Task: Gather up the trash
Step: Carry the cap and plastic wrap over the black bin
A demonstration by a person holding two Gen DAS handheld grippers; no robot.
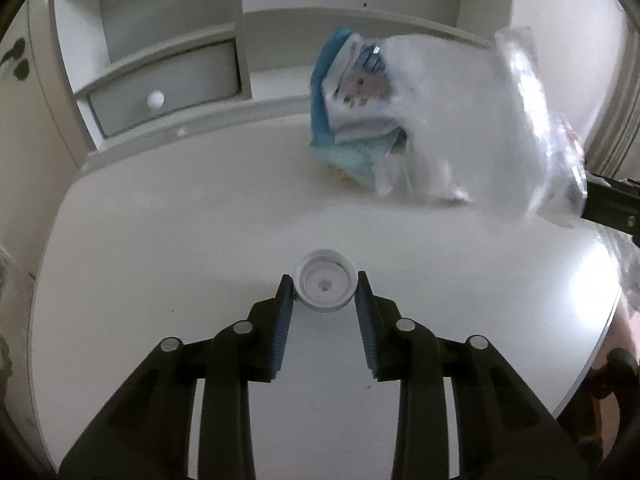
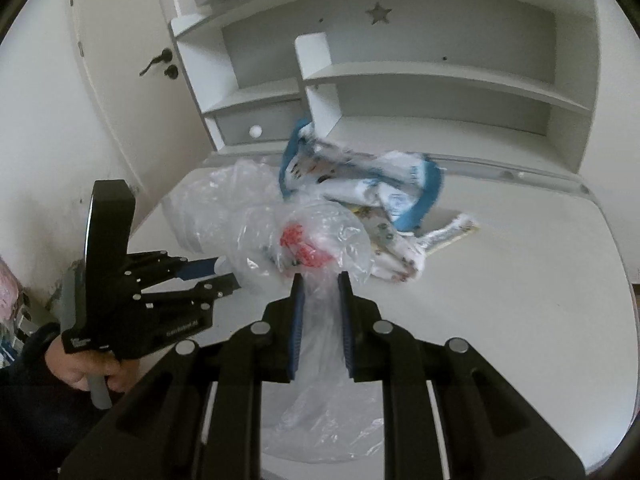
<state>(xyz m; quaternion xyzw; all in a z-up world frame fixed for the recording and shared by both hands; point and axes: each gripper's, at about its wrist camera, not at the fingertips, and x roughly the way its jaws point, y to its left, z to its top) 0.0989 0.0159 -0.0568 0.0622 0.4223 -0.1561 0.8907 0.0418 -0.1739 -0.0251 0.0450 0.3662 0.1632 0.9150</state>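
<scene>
A white plastic cap (image 1: 324, 286) lies hollow side up on the white table (image 1: 160, 240). My left gripper (image 1: 324, 282) is shut on it, one blue pad on each side. My right gripper (image 2: 321, 280) is shut on a crumpled clear plastic bag (image 2: 320, 236), whose lower part hangs down between the fingers. The same bag (image 1: 460, 120) shows blurred and lifted at the right of the left wrist view. Behind it lies a blue and white printed wrapper (image 2: 360, 188) (image 1: 352, 100), with a small flat wrapper (image 2: 452, 232) beside it. The left gripper (image 2: 228, 276) stands left of the bag.
A grey-white shelf unit (image 2: 400, 72) with a small drawer (image 1: 160, 92) stands along the table's back. A door with a dark handle (image 2: 160, 60) is at the left. A person's hand (image 2: 88, 372) holds the left gripper. The table's rounded edge (image 1: 592, 344) runs at the right.
</scene>
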